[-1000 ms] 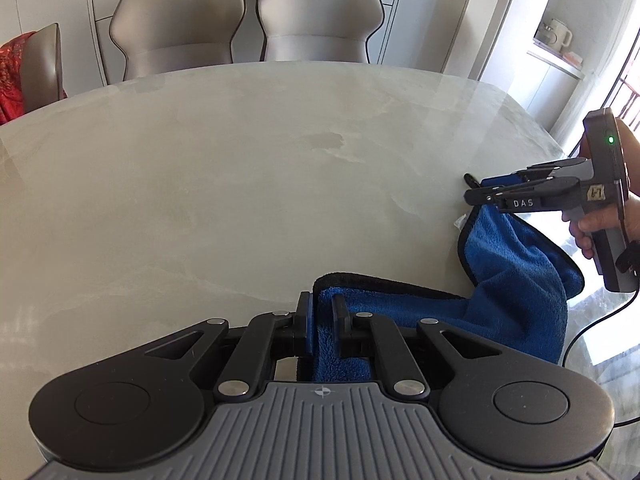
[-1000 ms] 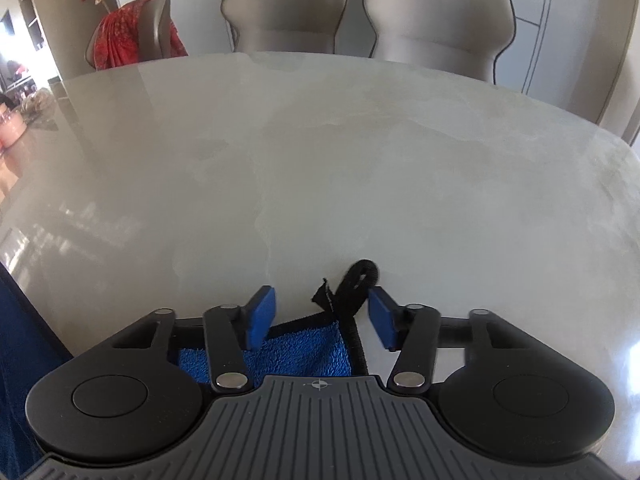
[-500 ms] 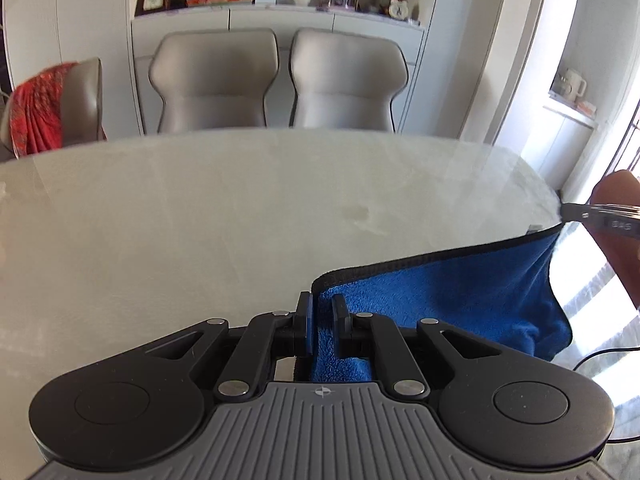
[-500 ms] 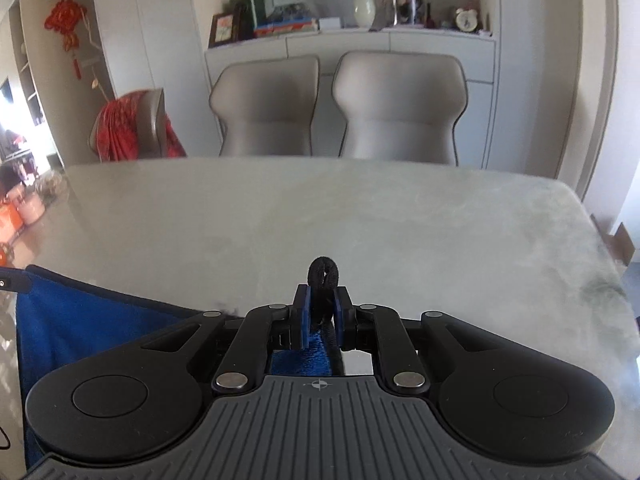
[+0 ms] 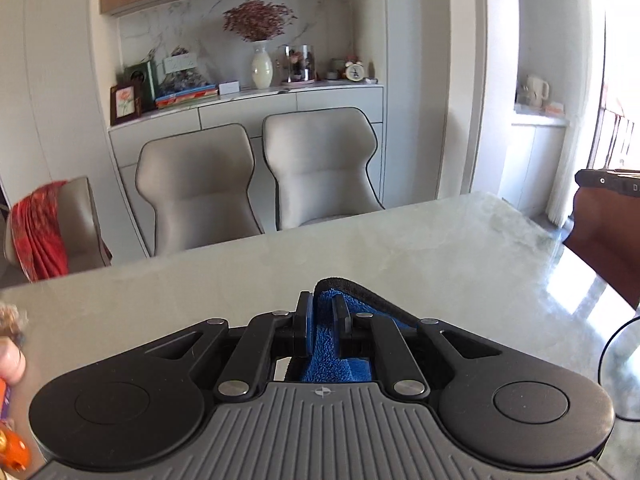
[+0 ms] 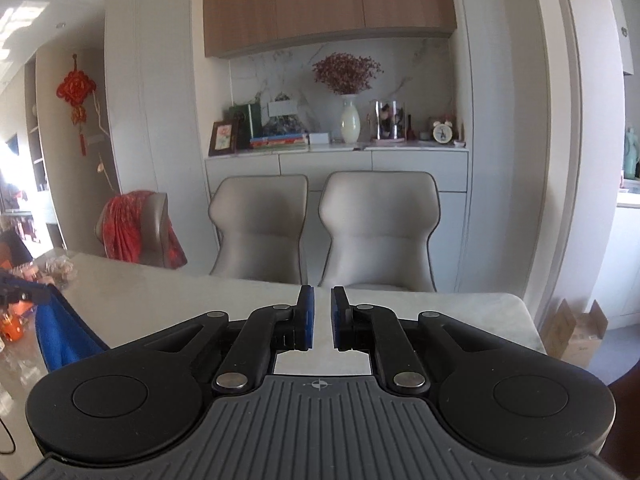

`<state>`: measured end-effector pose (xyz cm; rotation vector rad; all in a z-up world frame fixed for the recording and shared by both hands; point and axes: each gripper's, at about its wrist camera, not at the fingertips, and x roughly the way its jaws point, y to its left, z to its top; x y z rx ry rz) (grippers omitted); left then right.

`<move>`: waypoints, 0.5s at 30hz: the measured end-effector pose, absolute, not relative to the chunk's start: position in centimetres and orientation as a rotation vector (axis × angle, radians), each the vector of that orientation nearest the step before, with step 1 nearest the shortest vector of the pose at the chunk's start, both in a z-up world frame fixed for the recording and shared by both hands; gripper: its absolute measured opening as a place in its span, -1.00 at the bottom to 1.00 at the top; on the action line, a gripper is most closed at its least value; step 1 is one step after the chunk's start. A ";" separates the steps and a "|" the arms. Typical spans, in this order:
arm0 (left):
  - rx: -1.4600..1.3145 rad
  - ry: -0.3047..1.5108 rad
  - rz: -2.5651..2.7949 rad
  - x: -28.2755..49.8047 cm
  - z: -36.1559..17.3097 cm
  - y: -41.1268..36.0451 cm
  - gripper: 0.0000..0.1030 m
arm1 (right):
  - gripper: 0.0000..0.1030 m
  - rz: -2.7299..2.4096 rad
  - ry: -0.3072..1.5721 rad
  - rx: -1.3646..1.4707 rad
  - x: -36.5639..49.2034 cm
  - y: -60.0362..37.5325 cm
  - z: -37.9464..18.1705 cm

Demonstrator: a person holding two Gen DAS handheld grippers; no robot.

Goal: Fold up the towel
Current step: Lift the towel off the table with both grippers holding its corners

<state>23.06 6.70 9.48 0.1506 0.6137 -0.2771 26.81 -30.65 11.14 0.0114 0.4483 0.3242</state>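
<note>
The blue towel [image 5: 326, 332] with black trim is pinched between the pads of my left gripper [image 5: 323, 312], which is shut on its corner and held above the pale marble table [image 5: 280, 264]. In the right wrist view the towel [image 6: 60, 336] hangs at the far left below the left gripper's tip. My right gripper [image 6: 322, 308] is nearly closed with a narrow gap, and nothing shows between its pads. The right gripper's body [image 5: 608, 184] and the hand holding it appear at the right edge of the left wrist view.
Two beige chairs [image 5: 256, 184] stand at the table's far side, with a third chair draped in red cloth [image 5: 40, 232] at left. A sideboard with a vase [image 6: 350, 124] and ornaments is behind. Small items [image 6: 16, 320] lie at the table's left end. A cardboard box [image 6: 572, 332] sits on the floor at right.
Both grippers have risen and tilted up. The right gripper, shut on the towel's black loop half a second ago, now shows no towel between its pads.
</note>
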 end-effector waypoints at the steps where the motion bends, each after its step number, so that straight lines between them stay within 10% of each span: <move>1: 0.143 0.627 -0.277 23.2 9.1 6.6 -0.84 | -0.79 0.333 0.481 0.019 27.1 -30.3 10.2; 15: 0.051 0.768 -0.198 23.3 3.4 10.0 -0.83 | -0.37 0.332 0.996 0.193 28.2 -27.3 -7.7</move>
